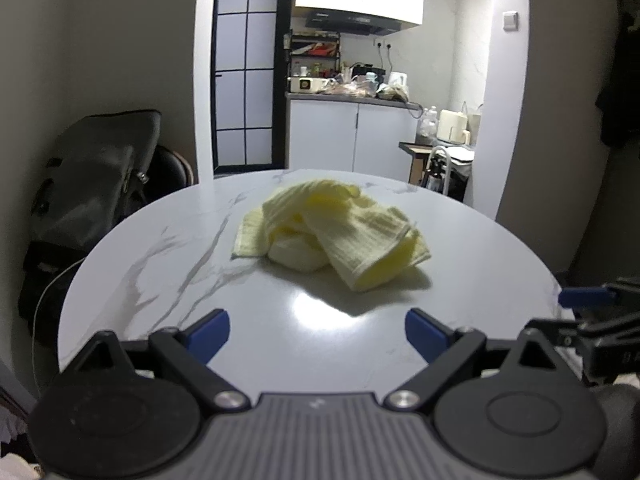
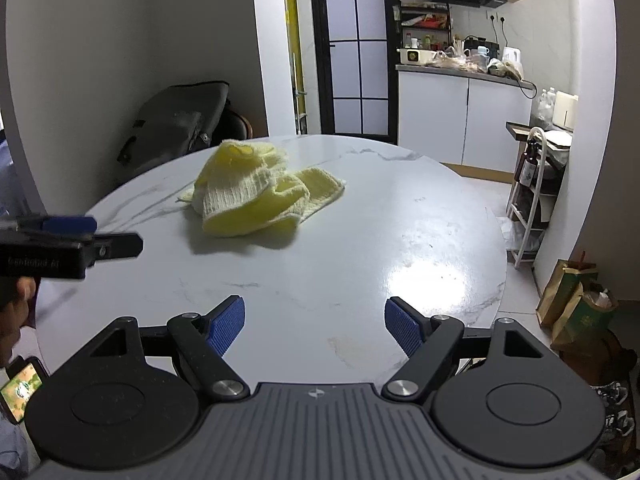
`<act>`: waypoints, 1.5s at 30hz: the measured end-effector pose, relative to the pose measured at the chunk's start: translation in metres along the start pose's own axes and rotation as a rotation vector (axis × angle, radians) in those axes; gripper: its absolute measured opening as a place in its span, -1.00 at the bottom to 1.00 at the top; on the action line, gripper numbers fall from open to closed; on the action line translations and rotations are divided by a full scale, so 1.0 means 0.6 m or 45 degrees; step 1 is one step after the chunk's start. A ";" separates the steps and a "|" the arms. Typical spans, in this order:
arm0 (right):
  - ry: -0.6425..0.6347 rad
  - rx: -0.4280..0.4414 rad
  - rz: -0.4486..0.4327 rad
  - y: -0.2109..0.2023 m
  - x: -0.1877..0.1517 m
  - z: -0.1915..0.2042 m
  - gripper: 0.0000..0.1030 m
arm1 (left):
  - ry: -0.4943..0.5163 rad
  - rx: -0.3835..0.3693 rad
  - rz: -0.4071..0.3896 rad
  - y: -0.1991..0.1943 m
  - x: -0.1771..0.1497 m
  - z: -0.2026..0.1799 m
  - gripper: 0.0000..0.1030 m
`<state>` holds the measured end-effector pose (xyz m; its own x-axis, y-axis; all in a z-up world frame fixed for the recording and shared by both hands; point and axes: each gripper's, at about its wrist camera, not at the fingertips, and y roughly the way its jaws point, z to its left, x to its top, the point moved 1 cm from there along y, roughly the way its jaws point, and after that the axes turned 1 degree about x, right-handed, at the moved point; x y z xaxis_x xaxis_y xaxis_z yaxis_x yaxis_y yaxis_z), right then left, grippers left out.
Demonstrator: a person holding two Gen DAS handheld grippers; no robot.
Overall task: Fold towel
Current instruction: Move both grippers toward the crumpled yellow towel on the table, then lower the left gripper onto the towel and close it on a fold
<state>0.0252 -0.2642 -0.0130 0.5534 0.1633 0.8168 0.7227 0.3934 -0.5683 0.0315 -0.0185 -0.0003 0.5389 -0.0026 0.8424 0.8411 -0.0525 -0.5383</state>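
Left tongs [image 1: 317, 334] spread wide, blue pads [image 1: 210, 332] far apart, gripping nothing and touching nothing — poised above the near edge of the round marble-patterned worktop [image 1: 168, 280]. Right tongs [image 2: 315, 326] likewise splayed wide, ribbed blue pads [image 2: 226, 326] well apart, empty, held over the near rim of the same worktop [image 2: 420, 240]. Seen from the right wrist view as a dark bar with a blue pad entering from the left edge: the left tongs [image 2: 90, 236], side-on, near the towel but clear of it. Seen from the left wrist view at the far right edge: the right tongs [image 1: 592, 312], only partly in frame. Ahead of both, a pale yellow towel [image 1: 336, 232] lying crumpled in a loose heap on the worktop, ribbed weave showing, one flat corner spread toward the left and a rolled fold bulging toward the camera. From the right wrist view, same towel [image 2: 256, 192] ahead and to the left — well apart from the right pads, nearer the left tongs. Behind the worktop: a dark bag [image 1: 96, 184] slumped on a chair, and white kitchen cabinets [image 1: 352, 136] beyond.
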 end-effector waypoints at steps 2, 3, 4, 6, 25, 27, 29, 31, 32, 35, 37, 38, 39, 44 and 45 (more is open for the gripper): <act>-0.030 0.008 -0.017 -0.004 0.000 0.005 0.57 | 0.009 0.001 -0.009 0.003 0.003 -0.002 0.76; -0.043 -0.006 -0.019 -0.002 -0.001 0.006 0.57 | 0.017 0.002 -0.016 0.005 0.005 -0.003 0.73; -0.055 -0.027 -0.018 0.003 -0.002 0.006 0.57 | 0.021 0.003 -0.014 0.008 0.007 -0.004 0.69; -0.028 -0.025 -0.016 0.006 0.003 -0.001 0.56 | 0.034 0.001 -0.008 0.014 0.012 -0.009 0.67; 0.054 0.072 0.022 0.033 0.024 -0.030 0.45 | 0.092 -0.029 0.007 0.070 0.037 -0.048 0.48; 0.043 0.070 0.023 0.035 0.025 -0.027 0.45 | 0.071 -0.031 0.006 0.076 0.038 -0.048 0.48; 0.035 0.053 0.027 0.038 0.025 -0.025 0.45 | 0.057 -0.031 0.006 0.085 0.039 -0.050 0.48; 0.034 0.038 0.029 0.039 0.025 -0.024 0.45 | 0.058 -0.033 0.005 0.090 0.040 -0.051 0.48; 0.038 0.039 0.031 0.040 0.024 -0.026 0.45 | 0.064 -0.033 0.002 0.094 0.040 -0.053 0.48; 0.080 0.051 0.041 0.042 0.025 -0.036 0.45 | 0.093 -0.019 0.001 0.108 0.040 -0.060 0.48; 0.124 0.059 0.037 0.042 0.024 -0.046 0.45 | 0.102 -0.022 0.007 0.116 0.040 -0.064 0.48; 0.135 0.062 0.035 0.042 0.024 -0.049 0.45 | 0.103 -0.022 0.008 0.119 0.040 -0.064 0.48; 0.161 0.066 0.027 0.040 0.024 -0.054 0.45 | 0.103 -0.021 0.009 0.120 0.040 -0.065 0.47; 0.184 0.059 0.027 0.040 0.023 -0.062 0.45 | 0.111 -0.022 0.008 0.133 0.044 -0.076 0.47; 0.181 0.058 0.028 0.040 0.023 -0.062 0.45 | 0.114 -0.022 0.005 0.134 0.045 -0.079 0.47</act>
<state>0.0656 -0.2860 -0.0189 0.6245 0.0437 0.7798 0.6919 0.4323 -0.5783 0.1116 -0.0699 -0.0195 0.5351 -0.0917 0.8398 0.8379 -0.0692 -0.5415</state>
